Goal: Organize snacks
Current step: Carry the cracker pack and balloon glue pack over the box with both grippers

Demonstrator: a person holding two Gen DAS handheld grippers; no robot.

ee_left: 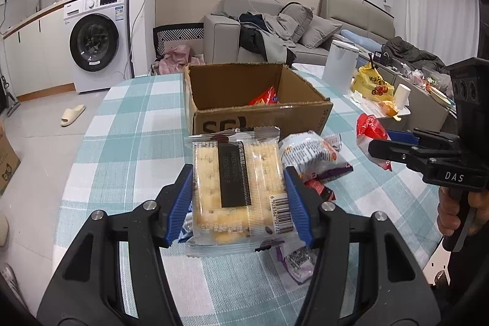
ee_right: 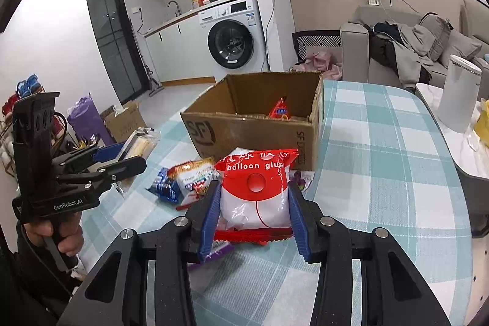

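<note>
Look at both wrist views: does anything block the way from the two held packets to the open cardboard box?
Nothing visible does. The cracker packet in the left gripper and the red-and-white packet in the right gripper face the cardboard box, its top open. Loose snacks lie lower, on the table.

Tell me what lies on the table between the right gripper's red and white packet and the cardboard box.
Only bare checked tablecloth shows around the held red and white packet before the cardboard box in the right wrist view; the packet hides the strip straight behind it.

A washing machine [ee_left: 97,38] is standing left of the grey sofa [ee_left: 275,32], clothes [ee_left: 266,29] lying heaped on its seat.
</note>
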